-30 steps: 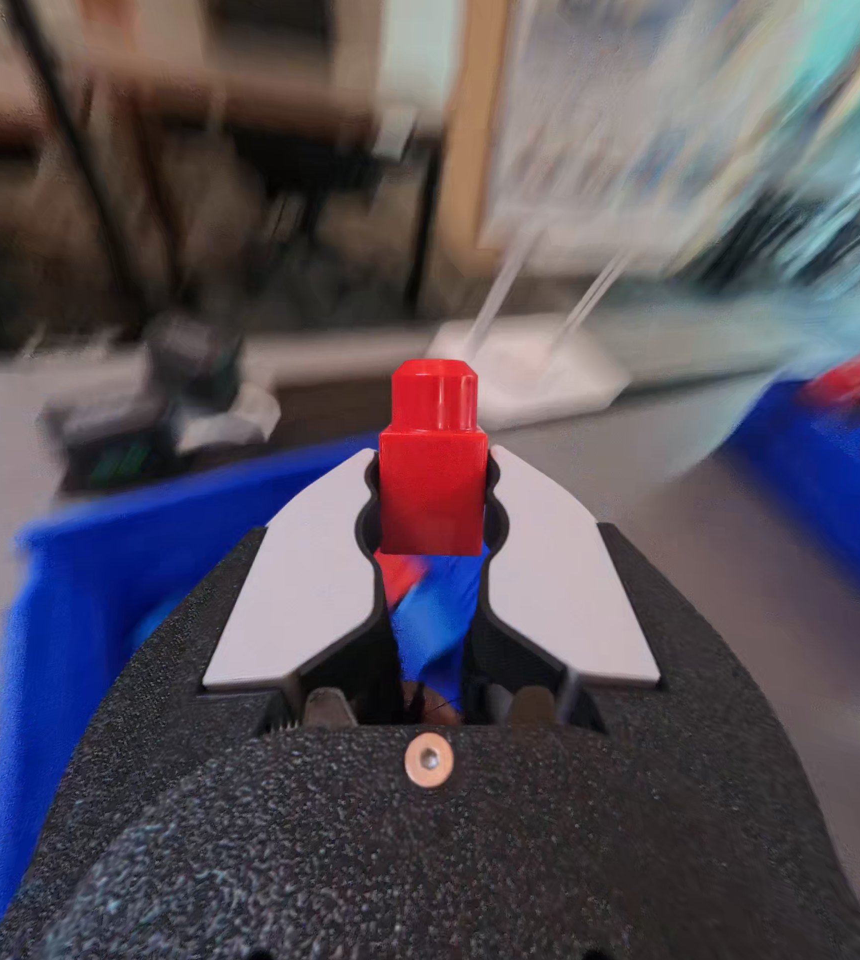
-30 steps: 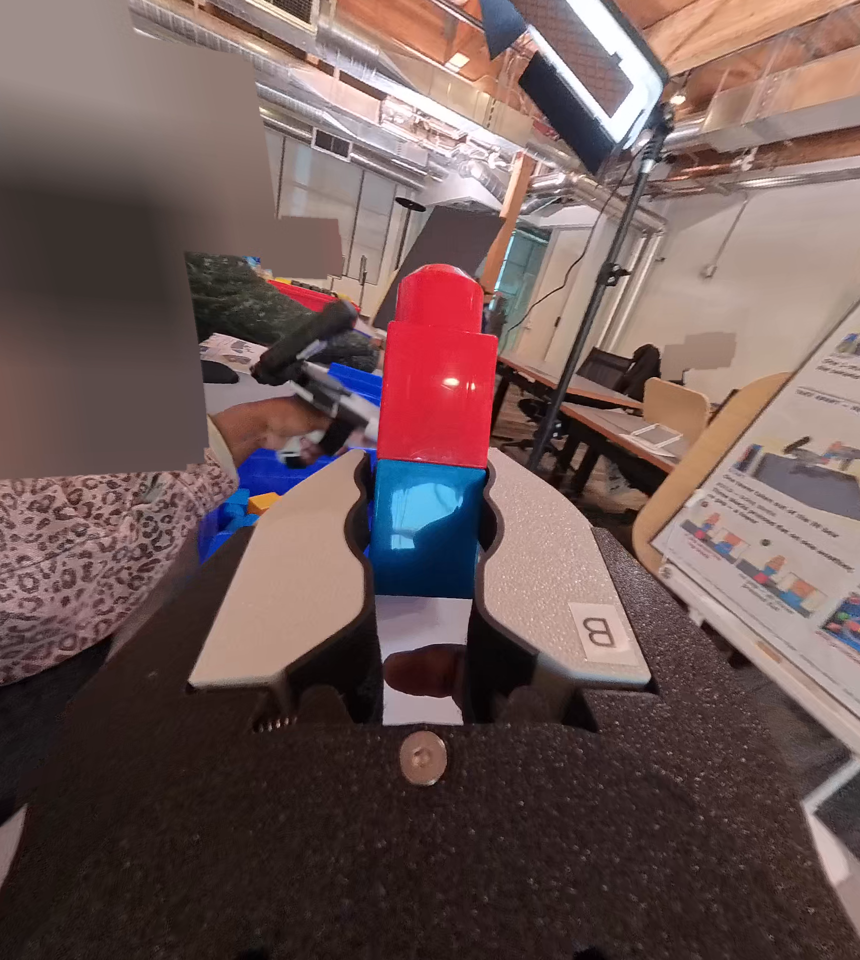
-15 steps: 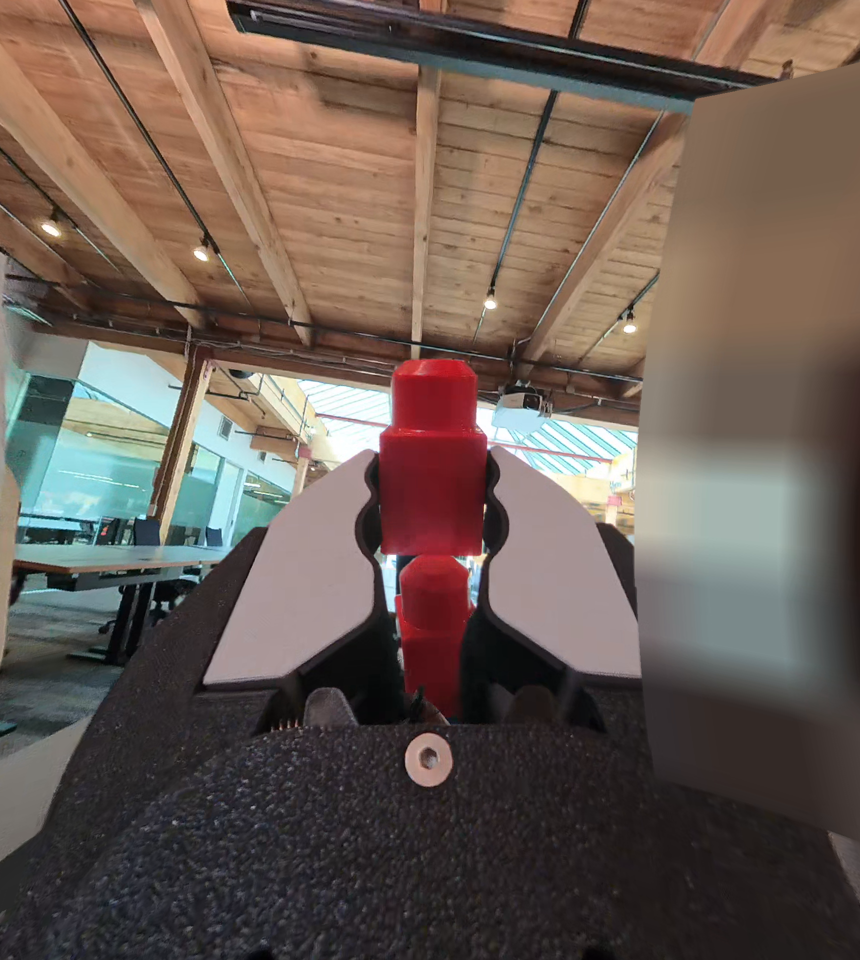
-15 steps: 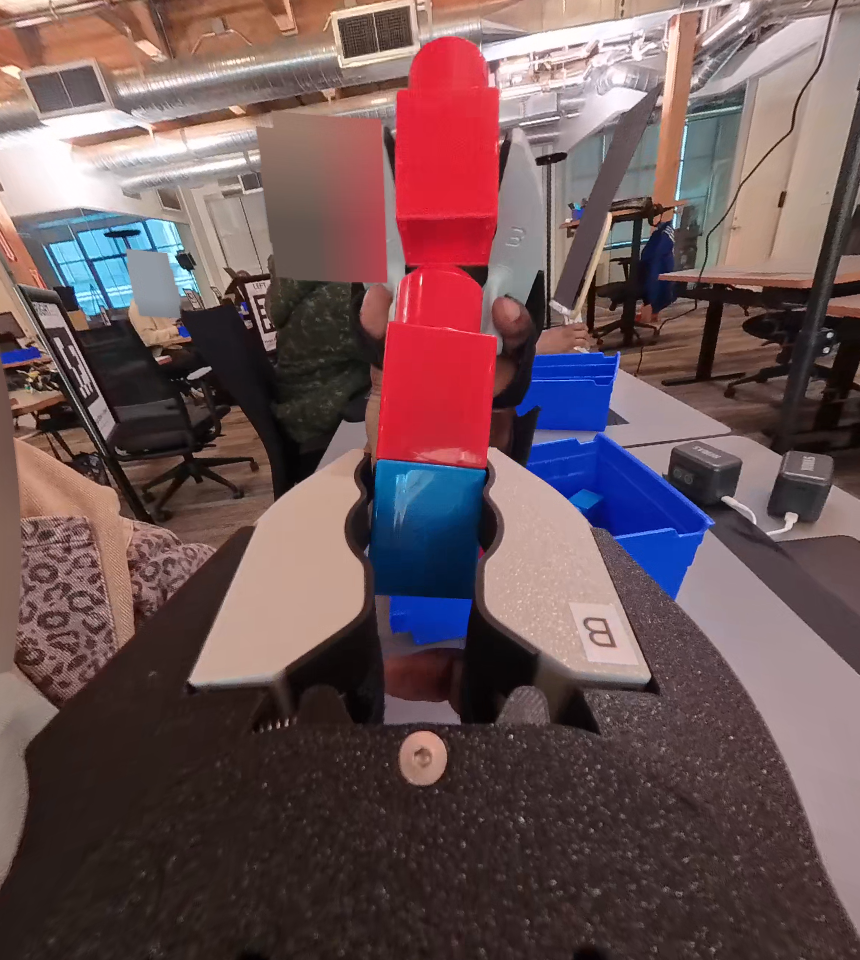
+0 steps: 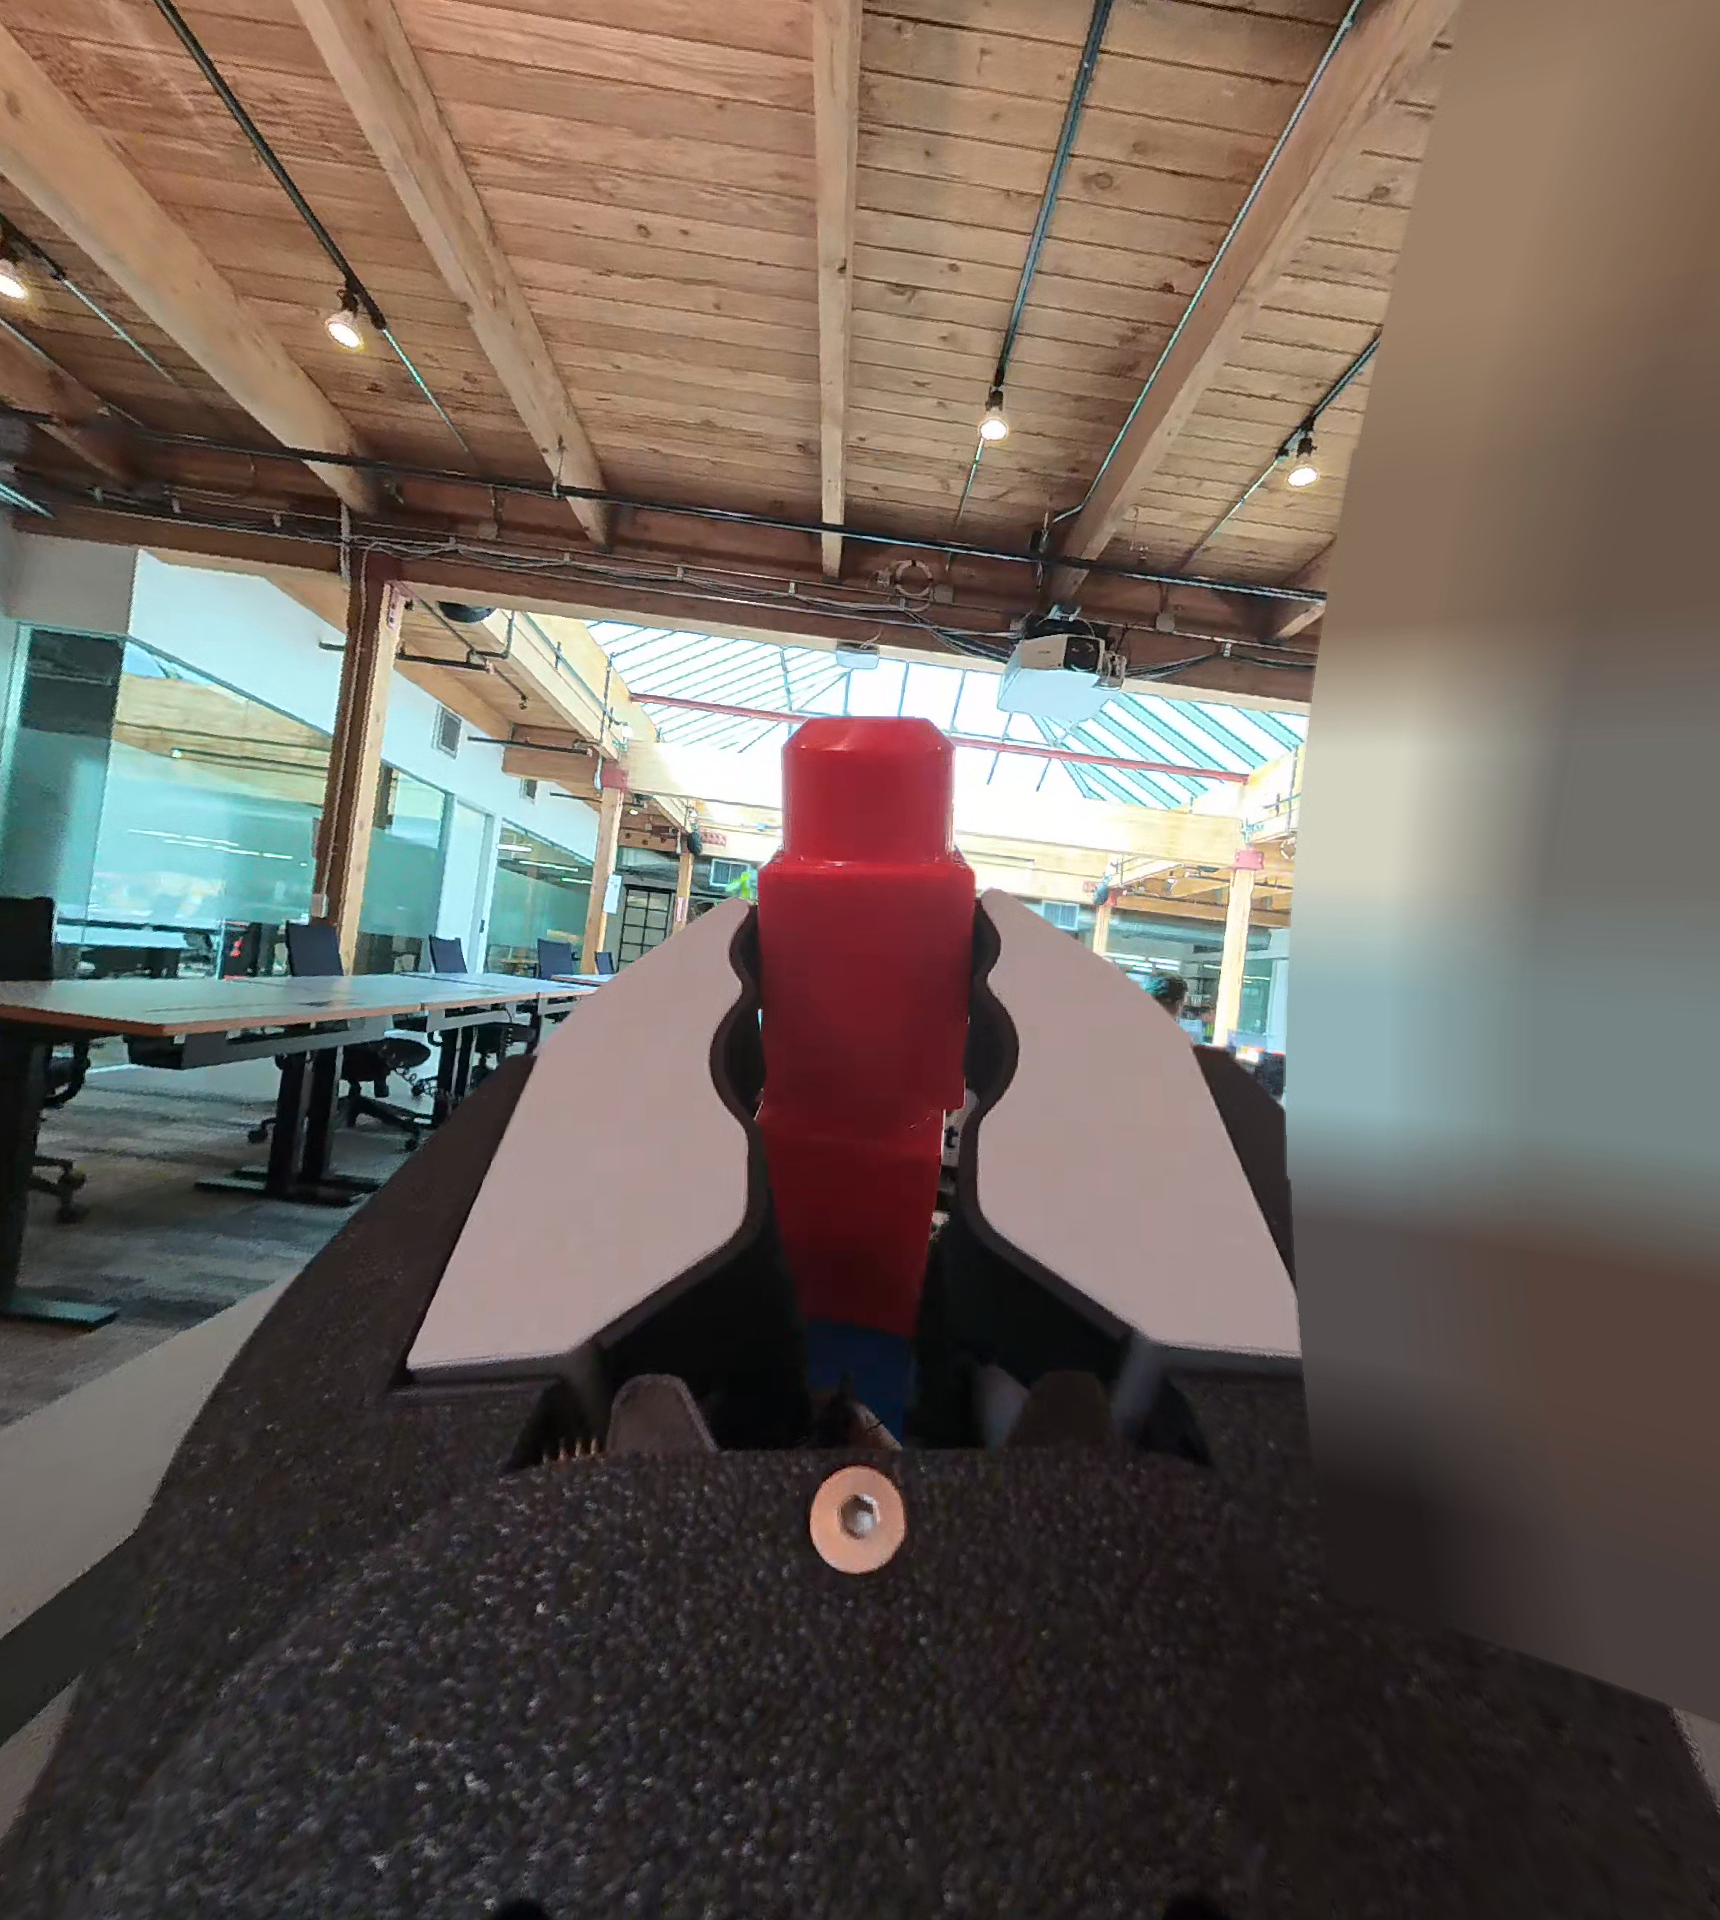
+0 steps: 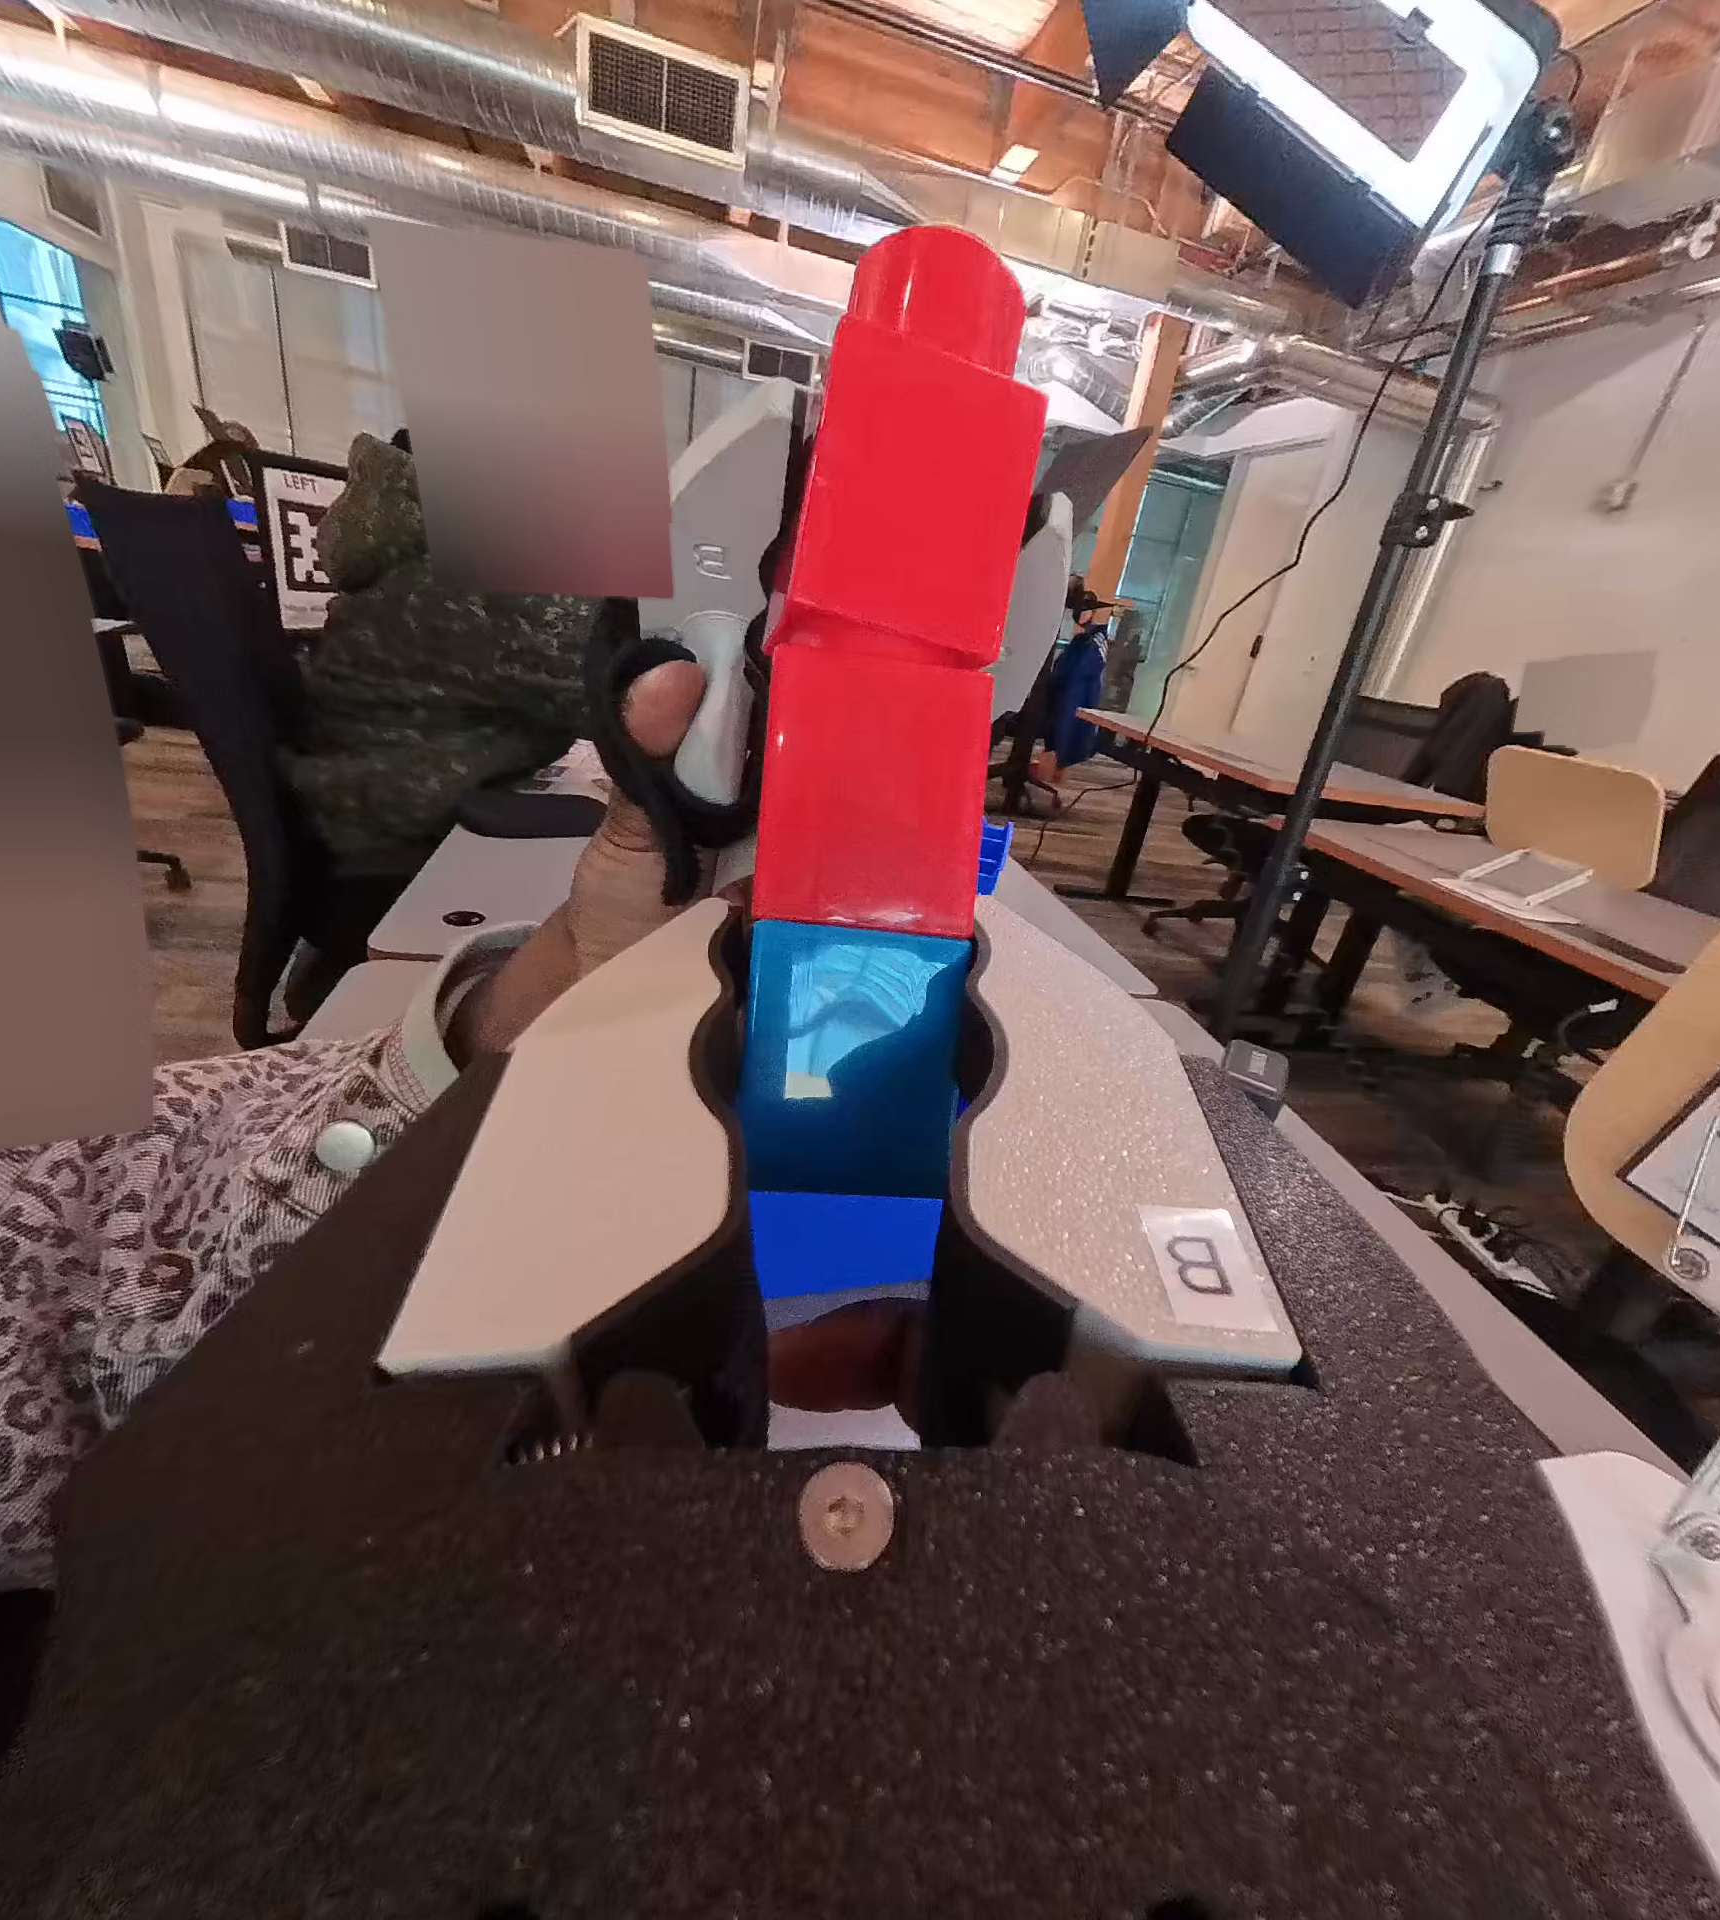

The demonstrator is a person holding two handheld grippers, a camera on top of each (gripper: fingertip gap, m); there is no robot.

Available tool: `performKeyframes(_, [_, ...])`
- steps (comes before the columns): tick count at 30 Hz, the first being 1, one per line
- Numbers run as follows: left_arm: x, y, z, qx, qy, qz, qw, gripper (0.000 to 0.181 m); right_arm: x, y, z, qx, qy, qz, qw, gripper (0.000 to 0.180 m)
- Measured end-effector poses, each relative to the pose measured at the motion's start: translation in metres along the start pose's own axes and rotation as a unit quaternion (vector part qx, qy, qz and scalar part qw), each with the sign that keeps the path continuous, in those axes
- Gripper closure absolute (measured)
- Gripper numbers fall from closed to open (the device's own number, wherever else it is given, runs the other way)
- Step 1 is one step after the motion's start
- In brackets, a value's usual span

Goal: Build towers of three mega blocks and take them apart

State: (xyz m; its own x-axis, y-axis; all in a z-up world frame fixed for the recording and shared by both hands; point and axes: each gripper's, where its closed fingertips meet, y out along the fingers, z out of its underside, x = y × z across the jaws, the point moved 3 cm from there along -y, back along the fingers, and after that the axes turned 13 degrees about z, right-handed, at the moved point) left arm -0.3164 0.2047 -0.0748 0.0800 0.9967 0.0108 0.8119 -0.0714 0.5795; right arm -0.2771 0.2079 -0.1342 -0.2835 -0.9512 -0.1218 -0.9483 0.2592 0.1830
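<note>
In the right wrist view my right gripper is shut on a blue block, the bottom of a tower held in the air. A red block sits on the blue one. A second red block sits on top, slightly tilted. My left gripper shows behind the tower, shut on that top red block. In the left wrist view my left gripper is shut on the top red block. The middle red block and a sliver of the blue block show below it.
A hand and a leopard-print sleeve hold the left gripper. A wooden sign board stands at the right, with a light stand behind it. Office desks and chairs fill the background. A seated person in a green jacket is far left. Across from one pair of fingers to the other is roughly 7 cm.
My left gripper brought its red block up from over a blue bin to above the right gripper's red-on-blue stack. The block now sits on the stack.
</note>
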Motion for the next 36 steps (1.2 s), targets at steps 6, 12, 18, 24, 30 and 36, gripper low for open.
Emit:
performKeyframes(6, [0.000,0.000,0.005,0.016,0.015,0.002,1.000,0.142,-0.002,-0.004,-0.006,-0.031,0.036,-0.014,0.999,0.142])
performKeyframes(12, [0.002,0.003,0.015,0.038,0.009,0.010,0.999,0.145,-0.011,-0.021,-0.018,-0.036,0.059,-0.023,0.997,0.143])
performKeyframes(18, [0.001,0.001,0.018,0.060,0.012,0.012,0.998,0.145,-0.010,-0.021,-0.014,-0.019,0.079,-0.041,0.996,0.143])
performKeyframes(24, [-0.004,-0.003,0.018,0.085,0.009,0.016,0.996,0.144,-0.005,-0.019,-0.011,-0.013,0.095,-0.061,0.994,0.143])
performKeyframes(30, [-0.003,-0.004,0.018,0.095,0.005,0.006,0.995,0.145,-0.006,-0.018,-0.009,-0.010,0.098,-0.062,0.993,0.143])
performKeyframes(36, [-0.009,-0.001,0.016,0.098,0.015,0.018,0.995,0.145,-0.003,-0.019,-0.012,-0.021,0.064,-0.057,0.996,0.143])
